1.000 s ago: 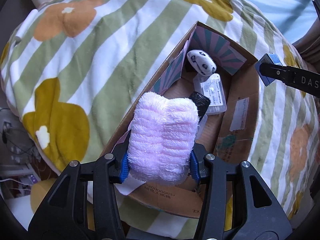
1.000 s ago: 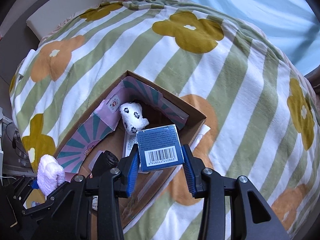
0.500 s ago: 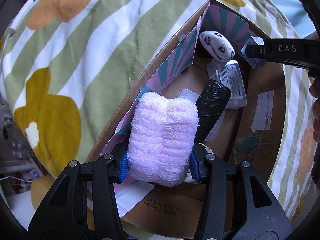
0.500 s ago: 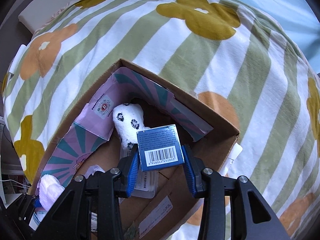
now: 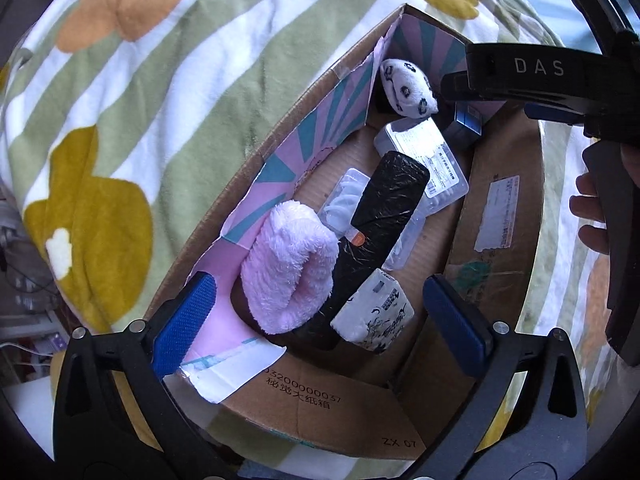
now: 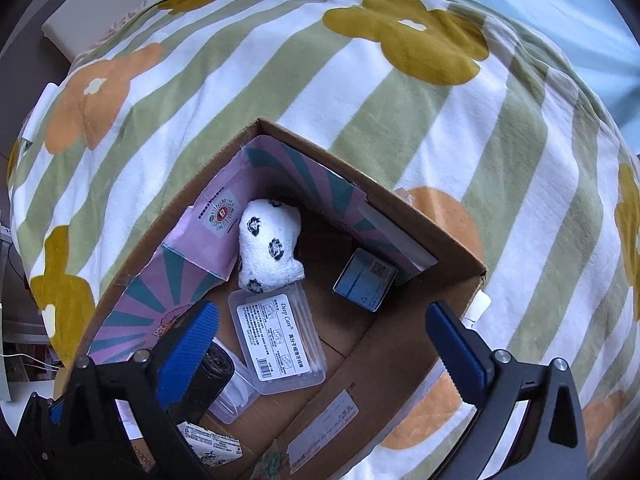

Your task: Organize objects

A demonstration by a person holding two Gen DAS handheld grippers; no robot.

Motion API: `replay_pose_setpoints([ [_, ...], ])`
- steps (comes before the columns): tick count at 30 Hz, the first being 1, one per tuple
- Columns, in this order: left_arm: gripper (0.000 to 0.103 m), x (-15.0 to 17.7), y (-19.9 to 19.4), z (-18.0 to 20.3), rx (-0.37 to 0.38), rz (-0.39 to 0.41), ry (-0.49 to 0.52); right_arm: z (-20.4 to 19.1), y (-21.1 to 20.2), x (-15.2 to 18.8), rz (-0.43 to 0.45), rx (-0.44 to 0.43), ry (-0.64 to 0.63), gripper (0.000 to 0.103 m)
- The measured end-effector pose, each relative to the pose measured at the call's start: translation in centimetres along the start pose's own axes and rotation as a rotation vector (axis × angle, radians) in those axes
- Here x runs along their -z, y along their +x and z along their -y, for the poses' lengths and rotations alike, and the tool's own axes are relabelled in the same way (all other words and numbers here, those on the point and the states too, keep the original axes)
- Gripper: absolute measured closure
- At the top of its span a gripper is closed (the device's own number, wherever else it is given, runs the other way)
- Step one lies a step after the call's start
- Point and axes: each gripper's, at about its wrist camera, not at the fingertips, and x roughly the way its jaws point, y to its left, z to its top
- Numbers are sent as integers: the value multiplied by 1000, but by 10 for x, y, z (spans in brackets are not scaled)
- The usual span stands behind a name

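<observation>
An open cardboard box [image 5: 320, 404] rests on a flowered blanket. My left gripper [image 5: 316, 284] hangs over its near end with jaws opening wide. A pink fluffy towel [image 5: 288, 272] lies loose on the box floor between the blue pads, which do not touch it. My right gripper [image 6: 322, 308] is over the box's [image 6: 400, 216] far end, its jaws also opening with nothing in them. A small blue carton [image 6: 366, 280] lies in the far corner below it.
Also in the box are a black roll [image 5: 384, 208], a white spotted plush [image 6: 270, 248], a clear labelled case [image 6: 276, 344] and a tissue pack [image 5: 374, 316]. A person's hand [image 5: 592, 216] shows at the right. The striped blanket [image 6: 360, 92] surrounds the box.
Both grippers sank toward the box and their jaws opened. The pink towel dropped from the left one onto the box floor. The blue carton dropped from the right one into the far corner.
</observation>
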Motion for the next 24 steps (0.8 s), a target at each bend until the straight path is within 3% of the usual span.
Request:
replay_pose_setpoints([
  [12, 0, 2, -31, 4, 3, 31, 22, 3, -55, 16, 67, 7, 19, 1],
  [24, 0, 6, -94, 40, 60, 88, 167, 44, -151, 92, 130, 62, 171, 1],
])
